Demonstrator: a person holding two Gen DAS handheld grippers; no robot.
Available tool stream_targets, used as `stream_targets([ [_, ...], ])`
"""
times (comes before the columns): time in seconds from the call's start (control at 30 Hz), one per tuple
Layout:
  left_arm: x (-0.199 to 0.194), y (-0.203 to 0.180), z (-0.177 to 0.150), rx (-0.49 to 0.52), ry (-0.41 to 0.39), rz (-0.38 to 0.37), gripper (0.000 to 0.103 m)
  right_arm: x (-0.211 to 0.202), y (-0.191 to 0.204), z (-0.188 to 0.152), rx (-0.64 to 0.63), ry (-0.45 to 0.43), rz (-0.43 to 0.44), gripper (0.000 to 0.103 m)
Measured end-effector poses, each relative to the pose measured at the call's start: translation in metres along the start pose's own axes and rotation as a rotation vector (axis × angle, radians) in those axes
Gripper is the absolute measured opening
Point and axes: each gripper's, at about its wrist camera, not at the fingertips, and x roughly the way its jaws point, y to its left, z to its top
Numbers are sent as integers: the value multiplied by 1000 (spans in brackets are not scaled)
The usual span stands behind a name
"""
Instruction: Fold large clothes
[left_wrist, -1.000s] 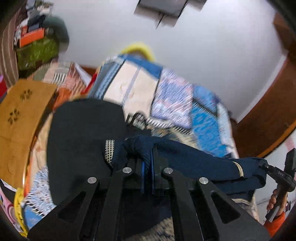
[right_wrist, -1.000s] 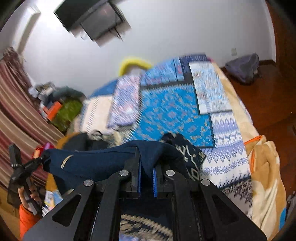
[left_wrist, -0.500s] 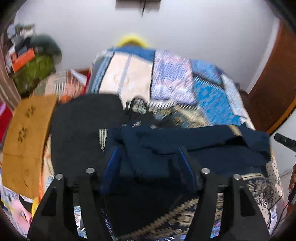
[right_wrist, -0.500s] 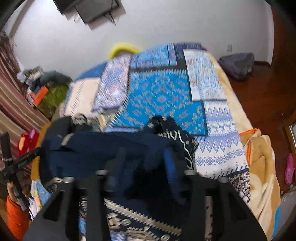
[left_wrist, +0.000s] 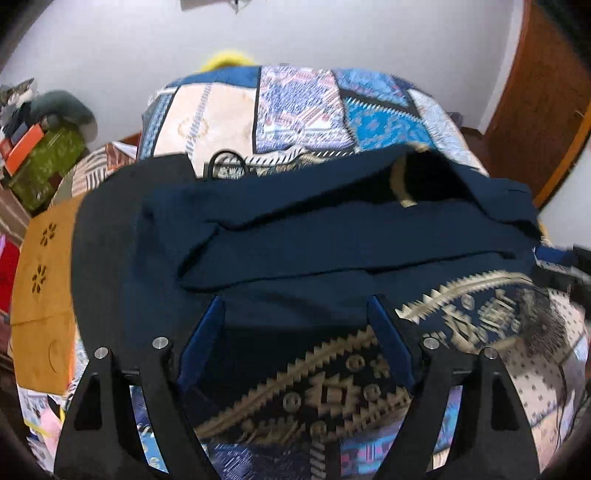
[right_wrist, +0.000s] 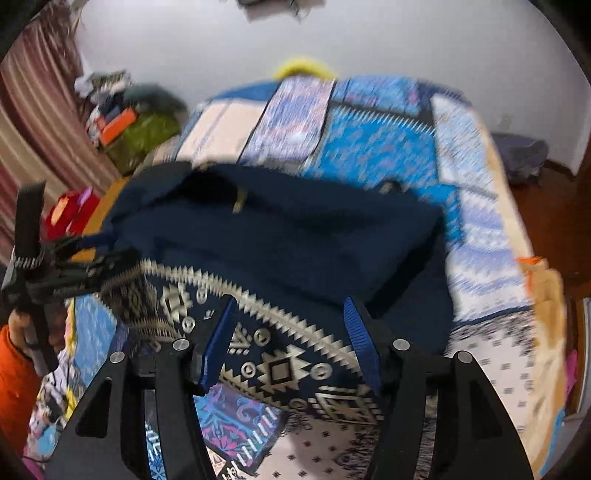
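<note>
Both grippers, left gripper (left_wrist: 295, 314) and right gripper (right_wrist: 290, 314), have just been opening, releasing the navy garment (left_wrist: 332, 229) now lying folded; jaws spread, empty; cloth soft, limp; regrasp near-edge corners.

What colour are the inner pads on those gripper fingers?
Blue, ribbed pads on black fingers. The right wrist view shows them best.

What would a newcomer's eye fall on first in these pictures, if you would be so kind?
Most striking is the dark navy garment, folded into a long band across the near part of the bed, over a dark cloth with a cream zigzag pattern. Behind it spreads the blue and cream patchwork bedspread. In the foreground, the left gripper and right gripper have just been opening, and their blue pads stand clear of the fabric.
</note>
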Motion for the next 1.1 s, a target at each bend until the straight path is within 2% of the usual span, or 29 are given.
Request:
stream_targets([
  [0.13,21,-4,19,39,-17,86,80,30,-3,9,8,32,-19,56],
  [0.27,41,1,62,64,-27,158,80,56,-14,49,24,47,-53,56],
  [0.33,48,13,91,-5,-32,169,80,59,-22,75,39,15,-103,56],
  [0.43,37,31,114,-131,-98,146,80,44,-31,106,83,-105,-203,56],
  [0.5,27,35,116,-161,-128,105,80,27,-33,115,106,-166,-189,56],
  [0.63,8,28,96,-126,-155,56,80,9,-22,101,77,-189,-124,56],
  [0.8,-1,4,48,-40,-120,23,80,16,0,63,3,-120,-79,56],
  [0.9,0,-11,16,-4,-103,37,80,31,10,34,-33,-17,-60,56],
  [0.97,2,-21,-5,1,-94,33,80,37,16,17,-48,11,-76,56],
  [1.1,-6,-37,-33,53,-109,107,80,39,21,-17,-73,51,-101,56],
])
